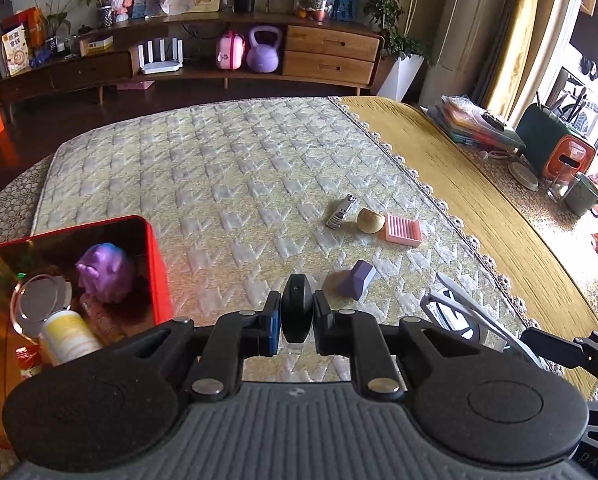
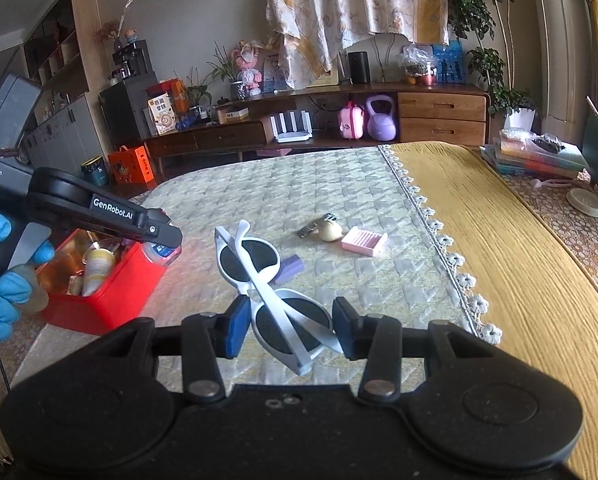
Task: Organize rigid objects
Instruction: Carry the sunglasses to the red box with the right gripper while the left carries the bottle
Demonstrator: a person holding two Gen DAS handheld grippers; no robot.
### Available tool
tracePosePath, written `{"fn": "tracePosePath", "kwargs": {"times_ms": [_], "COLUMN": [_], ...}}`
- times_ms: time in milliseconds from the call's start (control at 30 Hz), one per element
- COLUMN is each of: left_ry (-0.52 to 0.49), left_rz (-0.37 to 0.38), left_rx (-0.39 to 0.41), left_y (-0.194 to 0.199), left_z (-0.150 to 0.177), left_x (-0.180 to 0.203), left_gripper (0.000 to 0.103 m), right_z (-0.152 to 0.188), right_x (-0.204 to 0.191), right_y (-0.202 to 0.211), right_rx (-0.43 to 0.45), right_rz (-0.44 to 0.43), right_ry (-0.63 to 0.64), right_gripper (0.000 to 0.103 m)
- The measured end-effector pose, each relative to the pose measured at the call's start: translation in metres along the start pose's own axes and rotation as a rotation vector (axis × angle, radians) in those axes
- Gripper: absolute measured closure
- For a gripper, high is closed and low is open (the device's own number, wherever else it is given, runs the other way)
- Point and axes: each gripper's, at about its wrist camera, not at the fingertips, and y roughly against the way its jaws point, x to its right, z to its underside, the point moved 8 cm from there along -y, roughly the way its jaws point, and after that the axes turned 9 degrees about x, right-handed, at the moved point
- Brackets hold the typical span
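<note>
We find the red box at the quilted mat's near left corner, holding earlier items. The right claw clamps white sunglasses; the left claw clamps a small black round object. A pink tray, purple block and clipper lie toward the mat's right edge.

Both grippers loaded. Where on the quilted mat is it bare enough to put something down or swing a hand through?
Bare: the mat's far half, and between the red box and purple block. Crowded: nail clipper, round yellowish piece, pink ridged tray near the lace edge.
</note>
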Motion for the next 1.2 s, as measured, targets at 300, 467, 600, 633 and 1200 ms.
{"fn": "tracePosePath", "kwargs": {"times_ms": [300,467,600,633,1200], "left_ry": [0.019,0.041,0.061,0.064,0.097], "left_rz": [-0.053,-0.095,-0.127,-0.135,-0.245], "left_rx": [0.037,0.042,0.046,0.046,0.036], "left_y": [0.047,0.064,0.073,0.075,0.043], "left_z": [0.0,0.005,0.009,0.01,-0.004], "left_x": [-0.044,-0.077,-0.104,-0.11,-0.201], "left_gripper": [0.087,0.087,0.087,0.087,0.087], "right_z": [-0.016,-0.023,-0.027,-0.027,-0.025], "right_x": [-0.046,-0.077,-0.104,-0.11,-0.186], "right_y": [0.003,-0.005,-0.013,-0.016,-0.088], "right_rx": [0.01,0.009,0.009,0.007,-0.052], "right_rz": [-0.069,-0.107,-0.136,-0.142,-0.164], "right_ry": [0.014,0.039,0.078,0.085,0.291], "right_gripper": [0.059,0.059,0.059,0.059,0.059]}}
